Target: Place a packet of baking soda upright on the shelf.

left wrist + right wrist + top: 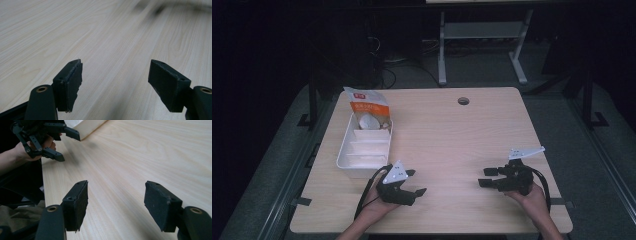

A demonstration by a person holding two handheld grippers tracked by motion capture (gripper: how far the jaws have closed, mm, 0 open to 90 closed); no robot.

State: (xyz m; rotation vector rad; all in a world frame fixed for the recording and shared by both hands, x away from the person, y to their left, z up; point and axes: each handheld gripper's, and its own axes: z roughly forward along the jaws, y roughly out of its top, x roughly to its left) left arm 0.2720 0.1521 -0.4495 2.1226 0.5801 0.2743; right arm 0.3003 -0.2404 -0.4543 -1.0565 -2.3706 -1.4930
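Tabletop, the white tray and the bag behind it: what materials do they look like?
Tabletop: pale wood-grain surface, matte, probably laminate; grain lines run across it in both gripper views. Tray: white, smooth, thin-walled with dividers, likely moulded plastic. Bag: white printed pouch with an orange label, crinkled at the top, looks like plastic film, though paper can't be ruled out.

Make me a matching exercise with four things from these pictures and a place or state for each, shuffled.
1. white tray
2. snack bag
3. left gripper
4. table hole

A. jaws open, nothing between them
B. far edge of the table, near the middle
C. left part of the table, divided into compartments
D. standing at the tray's far end

Pairs: 1-C, 2-D, 3-A, 4-B
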